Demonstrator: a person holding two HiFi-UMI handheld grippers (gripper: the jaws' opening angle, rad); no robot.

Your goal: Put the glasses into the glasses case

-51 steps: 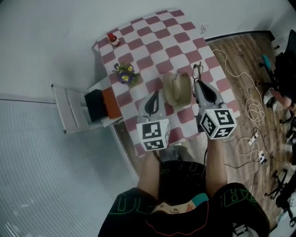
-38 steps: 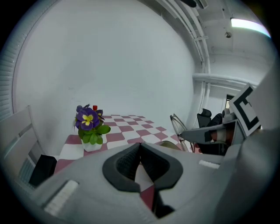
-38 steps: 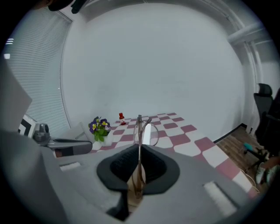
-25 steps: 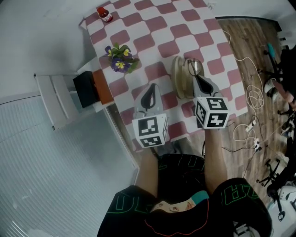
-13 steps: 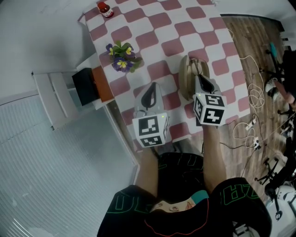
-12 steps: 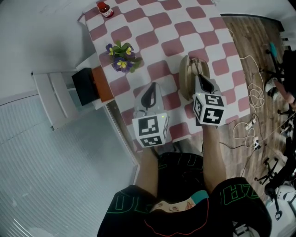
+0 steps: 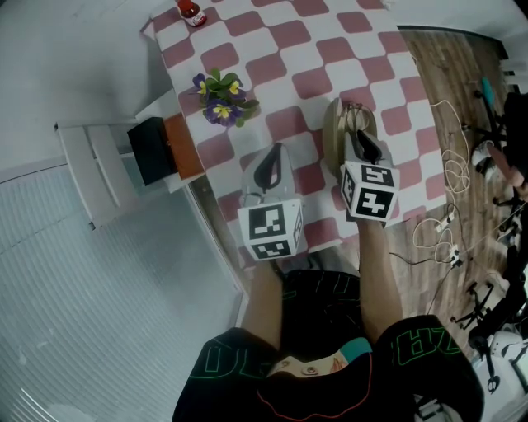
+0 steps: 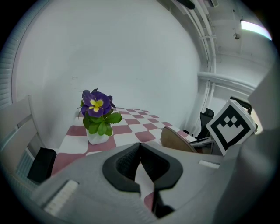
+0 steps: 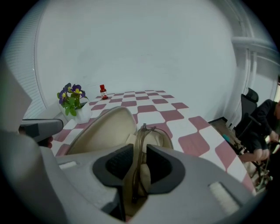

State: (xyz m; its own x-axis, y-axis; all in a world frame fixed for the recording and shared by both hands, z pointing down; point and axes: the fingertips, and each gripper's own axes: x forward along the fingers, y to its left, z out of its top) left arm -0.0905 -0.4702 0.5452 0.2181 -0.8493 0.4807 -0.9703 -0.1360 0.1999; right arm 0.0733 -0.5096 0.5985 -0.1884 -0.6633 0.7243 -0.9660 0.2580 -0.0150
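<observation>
An open beige glasses case (image 7: 335,133) lies on the checked table (image 7: 280,49) near its front right. In the right gripper view its lid (image 9: 103,131) stands up to the left, and the thin-framed glasses (image 9: 142,140) rest in its tray. My right gripper (image 7: 361,145) is over the case; its jaws (image 9: 139,164) are opening, with the glasses' frame between the pads and a gap on each side. My left gripper (image 7: 268,163) hovers left of the case, shut and empty (image 8: 140,151). The case (image 8: 177,139) shows to its right.
A pot of purple flowers (image 7: 221,109) stands at the table's left edge, and a small red bottle (image 7: 190,11) at the far corner. A black box (image 7: 151,151) sits on a white shelf left of the table. Cables (image 7: 437,222) lie on the wooden floor.
My right gripper has carried the glasses left from beside the case to over it, sunk into it, and its jaws have parted. The left gripper has stayed put.
</observation>
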